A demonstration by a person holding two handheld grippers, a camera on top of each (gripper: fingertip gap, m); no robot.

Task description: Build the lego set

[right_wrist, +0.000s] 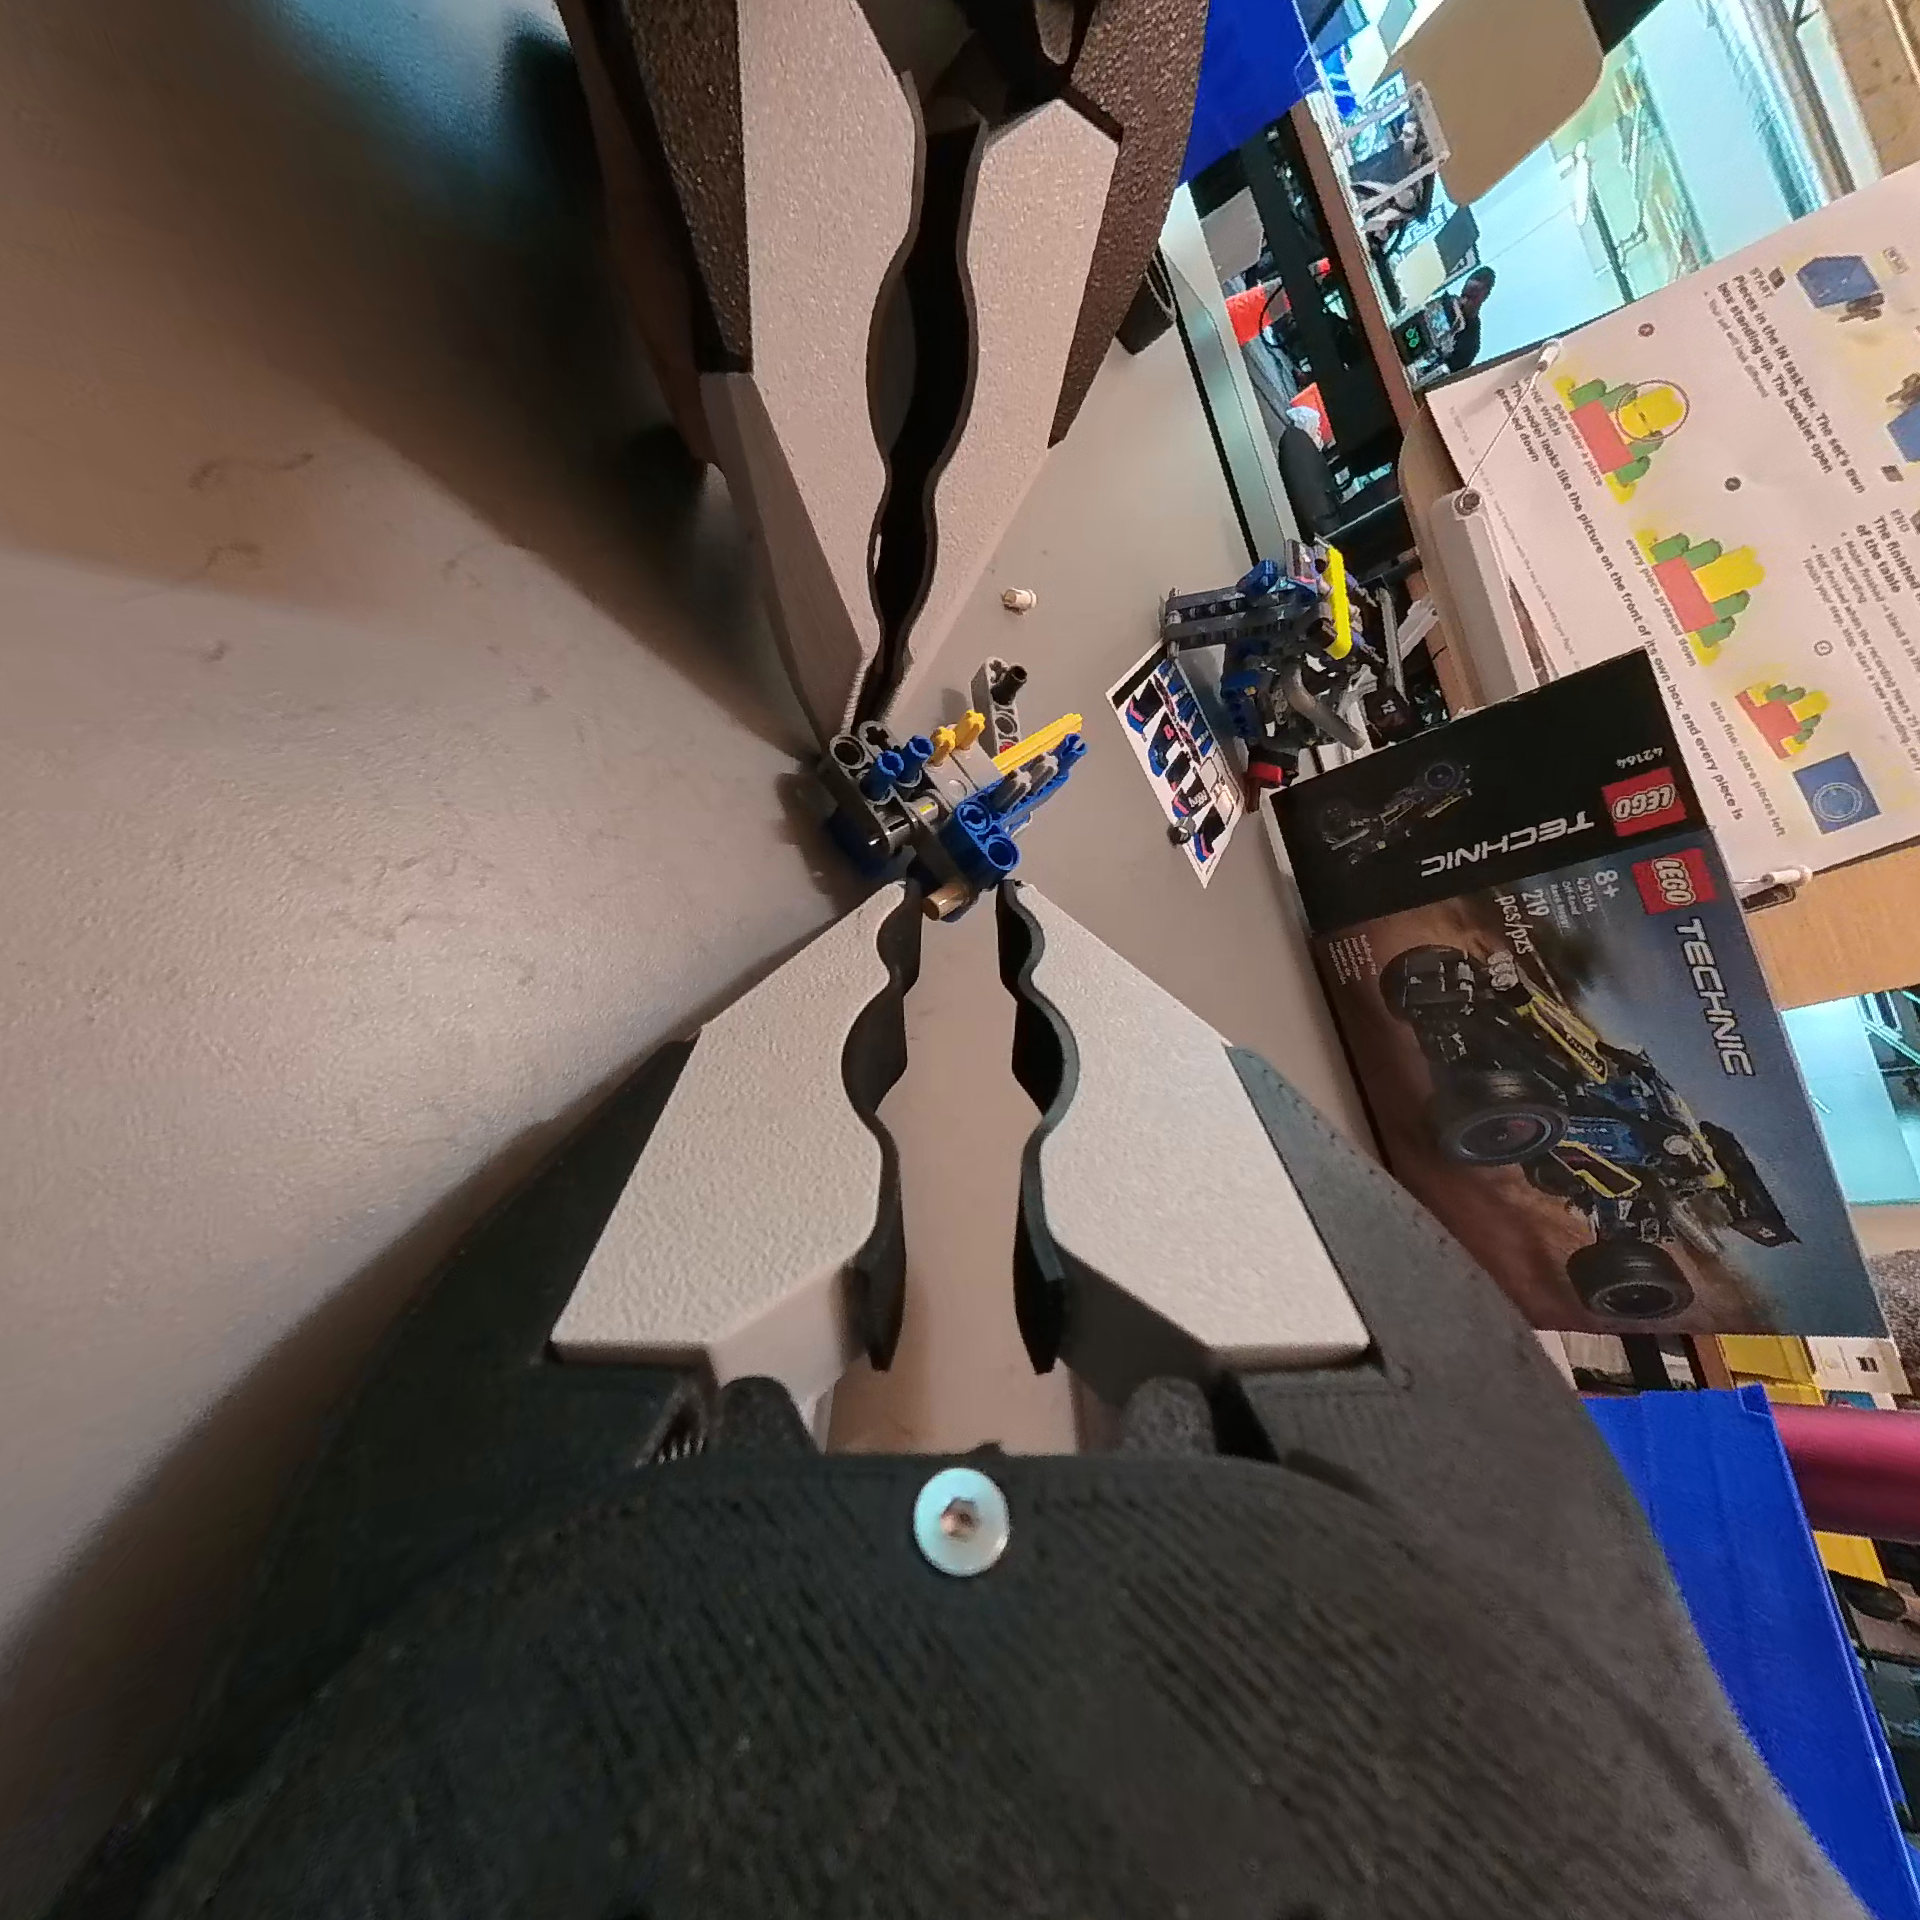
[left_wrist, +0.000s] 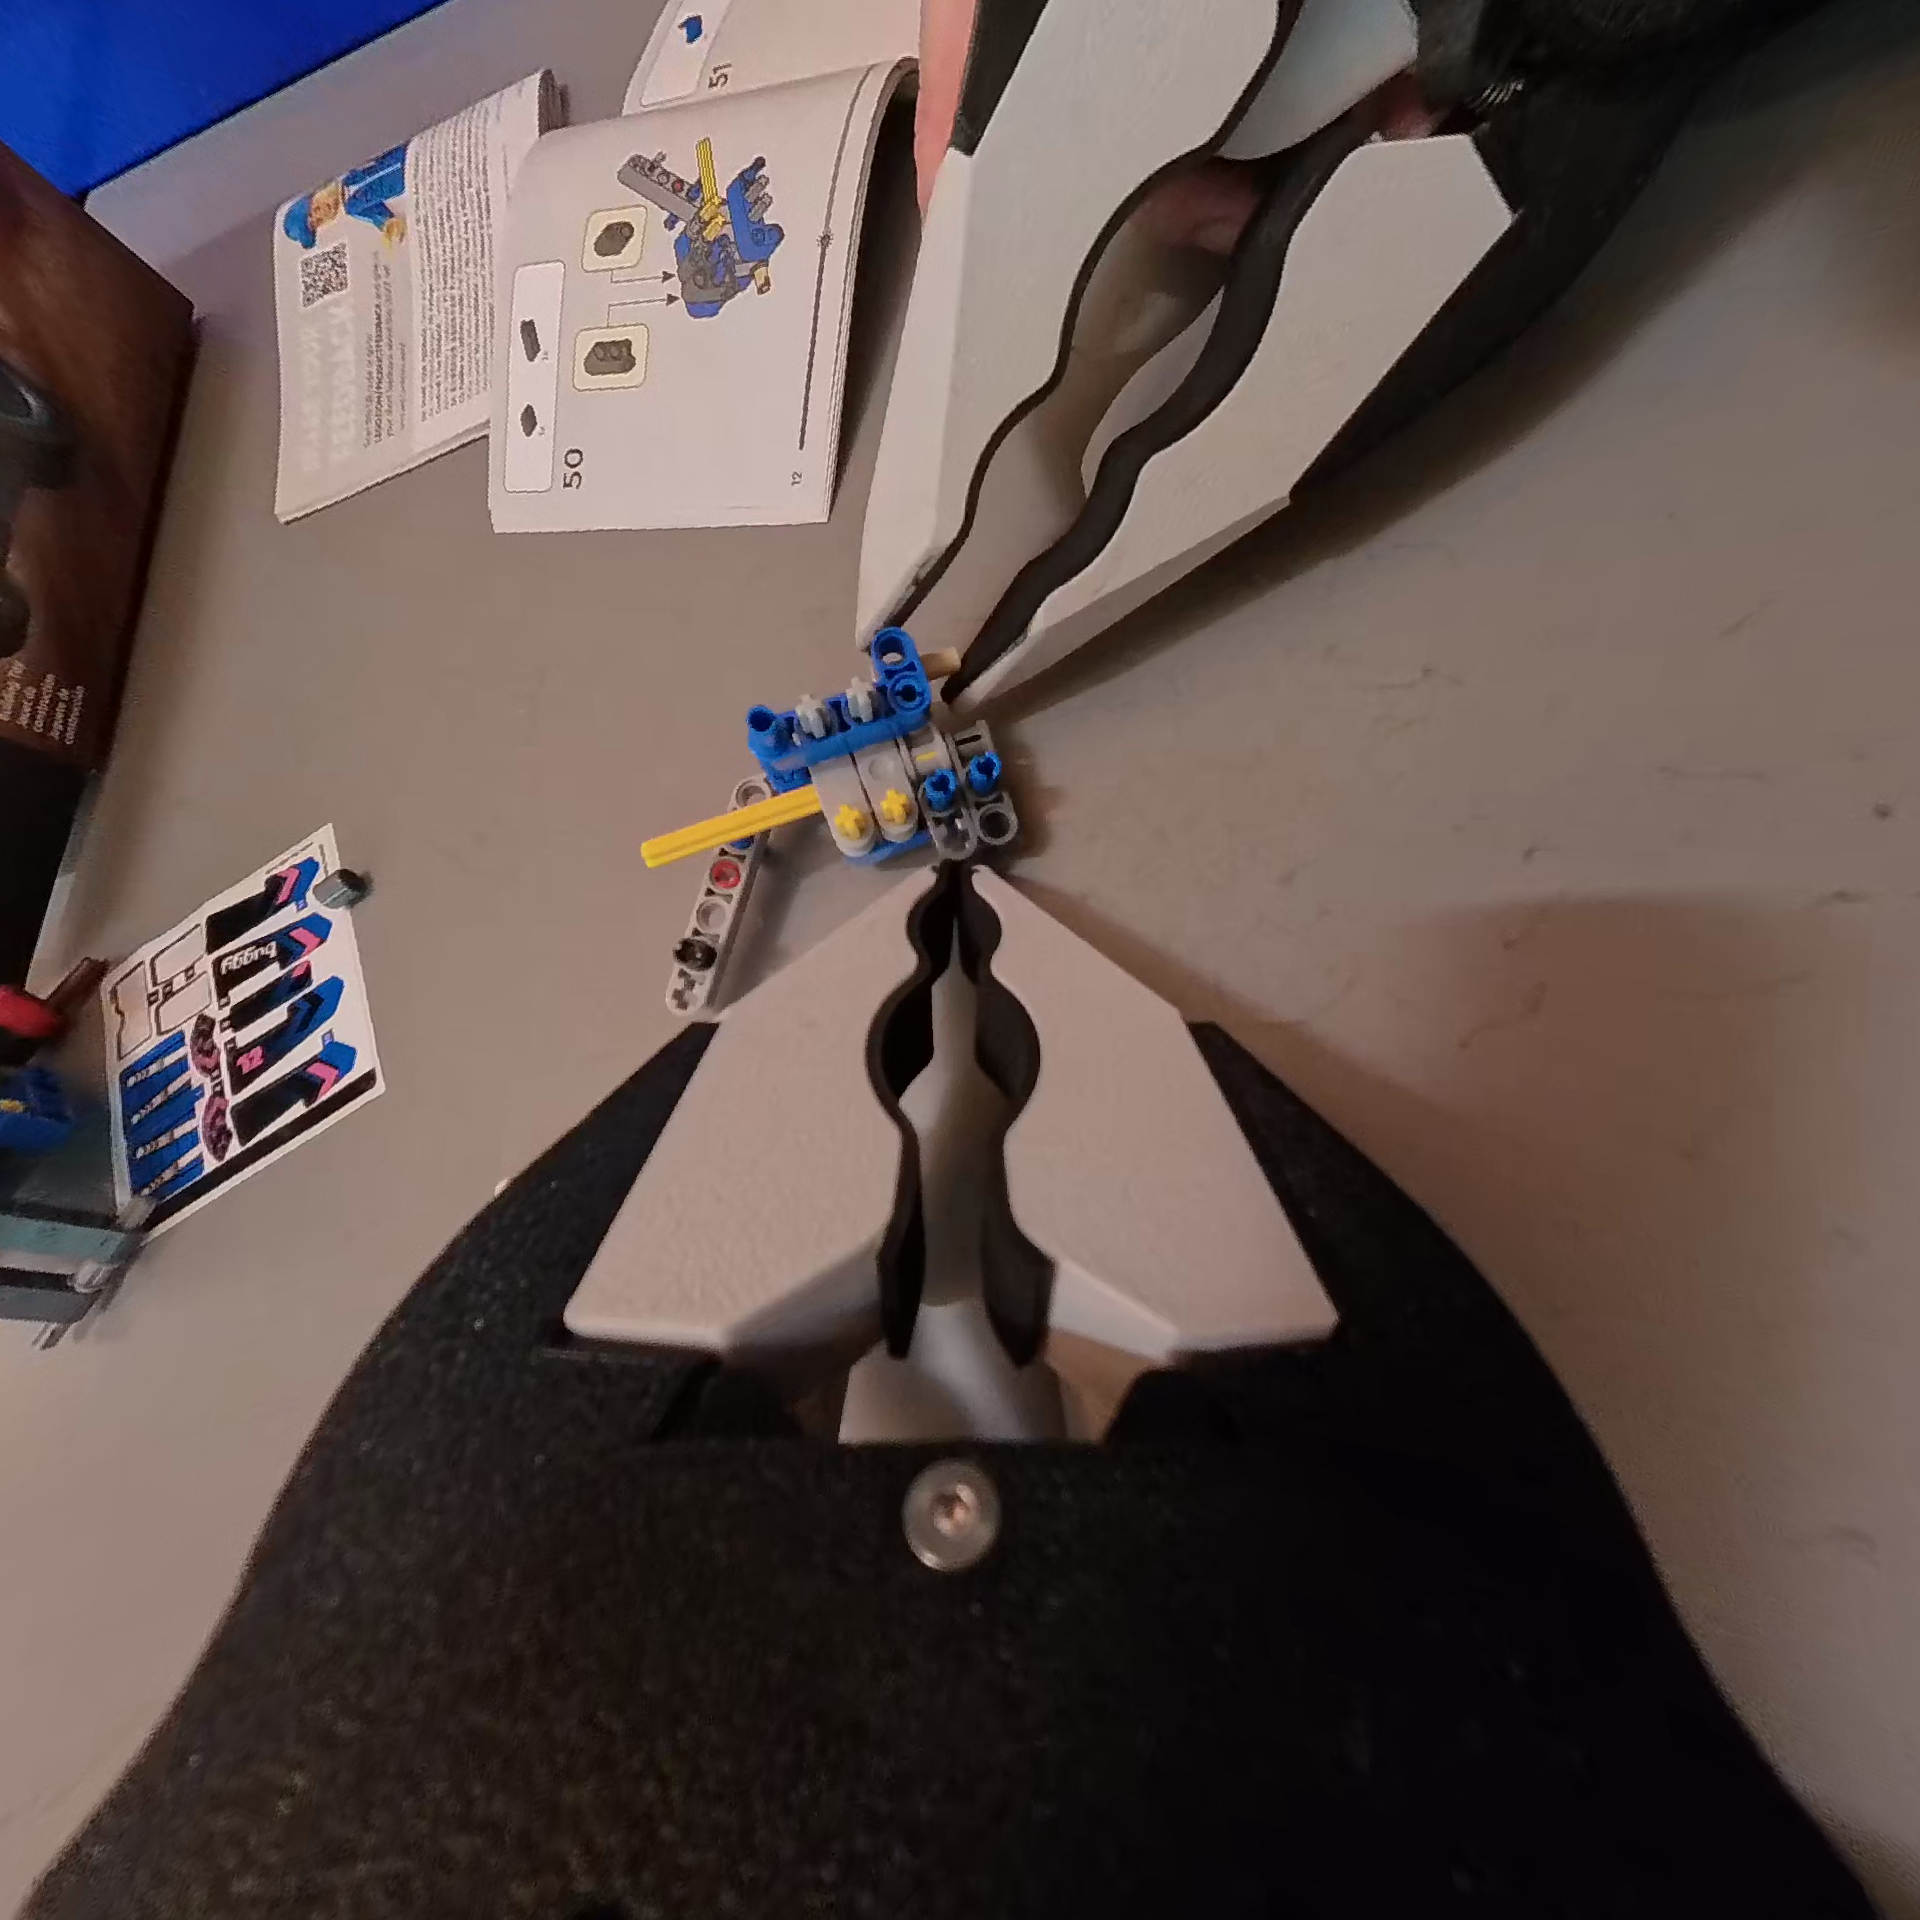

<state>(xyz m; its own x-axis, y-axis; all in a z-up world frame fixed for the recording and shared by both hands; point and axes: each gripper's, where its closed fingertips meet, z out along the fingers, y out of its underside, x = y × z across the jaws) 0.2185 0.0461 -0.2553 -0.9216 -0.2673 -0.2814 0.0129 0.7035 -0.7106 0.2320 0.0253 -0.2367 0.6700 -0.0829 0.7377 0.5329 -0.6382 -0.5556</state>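
Grey desk (left_wrist: 1455, 831) carrying the small blue-grey lego assembly (left_wrist: 883, 774) at frame centre, left gripper (left_wrist: 951, 883) fingers pinching it narrowly, right gripper (right_wrist: 961, 899) fingers closing narrowly around its tan pin (right_wrist: 943, 904), instruction booklet (left_wrist: 665, 312) lying open upper left.

Left gripper (left_wrist: 951, 878), grey wavy-edged fingers on black textured body, pointed forward along tabletop, fingertips pressed nearly together, clamped on grey end of small blue-and-grey lego assembly (left_wrist: 883, 769). Right gripper (right_wrist: 961, 899), same grey fingers and black body, came in from opposite side, tips narrowly parted around tan pin end of the assembly, contact with the pin unclear. Both grippers met tip to tip, roughly in line, low over table.
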